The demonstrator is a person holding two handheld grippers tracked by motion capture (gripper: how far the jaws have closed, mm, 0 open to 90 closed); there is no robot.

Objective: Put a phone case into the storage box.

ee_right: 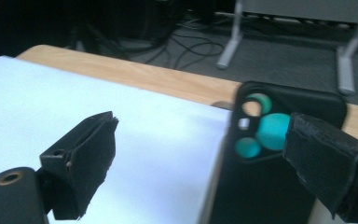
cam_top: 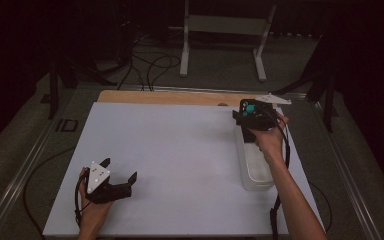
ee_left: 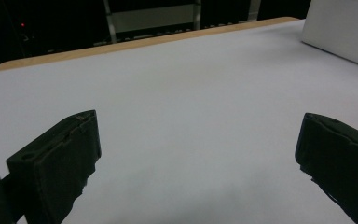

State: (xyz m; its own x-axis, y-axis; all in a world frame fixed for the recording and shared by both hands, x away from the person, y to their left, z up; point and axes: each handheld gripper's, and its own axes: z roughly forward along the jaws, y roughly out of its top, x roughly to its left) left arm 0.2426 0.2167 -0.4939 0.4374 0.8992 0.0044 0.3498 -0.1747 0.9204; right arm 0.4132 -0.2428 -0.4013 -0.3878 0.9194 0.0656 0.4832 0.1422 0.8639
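Right claw (ee_right: 200, 163) view: phone case (ee_right: 265, 158) teal-spotted.

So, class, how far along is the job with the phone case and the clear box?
Early, it seems. Done: nothing visibly finished; the phone case stands at the far end of the clear box. In hand: the right gripper is at the case, jaws open, one jaw beside it, no grip. Left: closing on the case and moving it. The left gripper rests open on the white table.
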